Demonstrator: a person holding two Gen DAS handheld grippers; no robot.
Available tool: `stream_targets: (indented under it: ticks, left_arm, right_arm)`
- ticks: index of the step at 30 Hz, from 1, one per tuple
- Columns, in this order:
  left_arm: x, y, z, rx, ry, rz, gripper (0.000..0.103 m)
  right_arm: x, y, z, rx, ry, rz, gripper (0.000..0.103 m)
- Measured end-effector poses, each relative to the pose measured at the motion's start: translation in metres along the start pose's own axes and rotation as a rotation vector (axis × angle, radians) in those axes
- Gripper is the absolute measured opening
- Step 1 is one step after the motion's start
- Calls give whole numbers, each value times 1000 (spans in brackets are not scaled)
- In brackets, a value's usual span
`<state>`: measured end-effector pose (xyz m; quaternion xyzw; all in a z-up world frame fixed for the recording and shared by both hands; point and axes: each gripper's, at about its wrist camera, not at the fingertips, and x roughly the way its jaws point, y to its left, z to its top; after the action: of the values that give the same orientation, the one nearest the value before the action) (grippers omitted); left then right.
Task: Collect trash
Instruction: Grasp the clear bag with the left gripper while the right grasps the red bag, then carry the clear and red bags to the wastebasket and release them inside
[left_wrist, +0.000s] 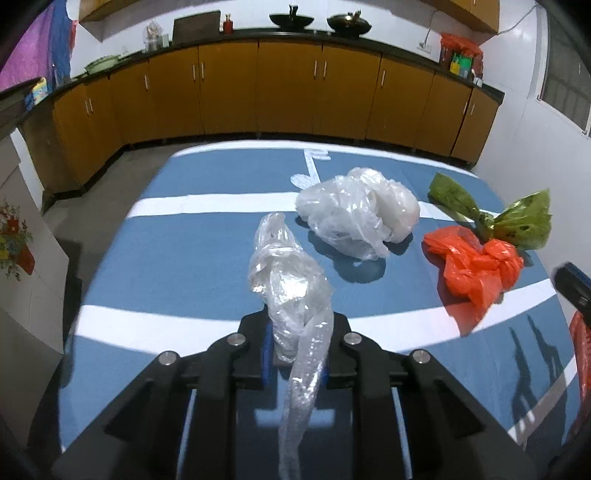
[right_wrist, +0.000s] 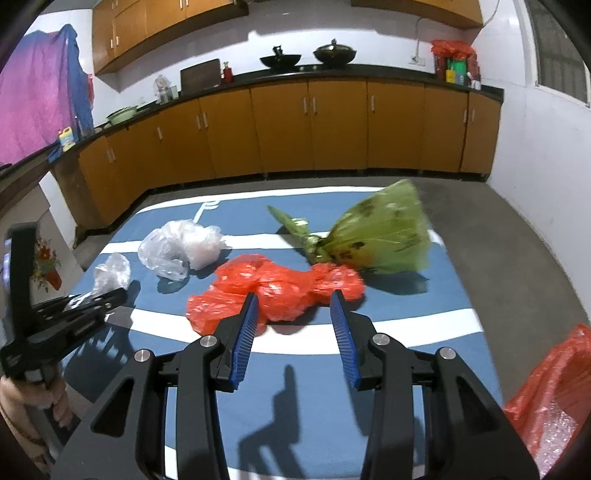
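My left gripper (left_wrist: 300, 332) is shut on a crumpled clear plastic bag (left_wrist: 288, 280), whose tail hangs back between the fingers. The same left gripper (right_wrist: 110, 295) shows at the left of the right wrist view with the clear plastic bag (right_wrist: 110, 273) in it. My right gripper (right_wrist: 293, 295) stands open just in front of a crumpled orange plastic bag (right_wrist: 280, 284), with nothing pinched. A tied green bag (right_wrist: 376, 236) lies behind the orange one. A larger whitish plastic bag (left_wrist: 354, 214) sits mid-table. The orange plastic bag (left_wrist: 476, 273) and green bag (left_wrist: 517, 218) lie to its right.
Everything rests on a blue table cover with white stripes (left_wrist: 166, 258). Another orange bag (right_wrist: 554, 398) hangs at the table's right edge. Brown cabinets (right_wrist: 280, 125) under a black counter line the far wall. A hand (right_wrist: 55, 402) grips the left tool's handle.
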<state>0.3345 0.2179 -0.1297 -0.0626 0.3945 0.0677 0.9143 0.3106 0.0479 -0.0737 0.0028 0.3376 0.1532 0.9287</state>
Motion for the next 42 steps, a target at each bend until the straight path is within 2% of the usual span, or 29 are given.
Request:
stream_targets:
  ticks: [6,10,14,16,18,21,31,42]
  left_arm:
    - [-33,6,-9,-6,-51,9,20]
    - [-43,7,-9,-12,-61,5,20]
    - [-46,7,-6,-13,-69,4,20]
    - [-48,5,-6,-13,-70,1,20]
    - [-49,3,-7,-13,-70,-1,20]
    - [-52,0,-8,-12,-72,-6,20]
    - [-74,-25,-8,18,-97,-43,20]
    - [-110,-79,-10,87,-134,-153,20]
  right_arm:
    - [28,17,12,-30,20,3,42]
    - [53,18,15,-45,79,-22,42]
    - [60,19,8,-70,116,-33,42]
    - [59,17,4,-76,133,-31,37]
    - [54,13,2,-63,129,-21,29]
    - [46,12,-2,-63,121,-15,25]
    - [-12,-8,-23,-35,70,11,24]
    - [-88,-58,-38,13,-3,-87,24]
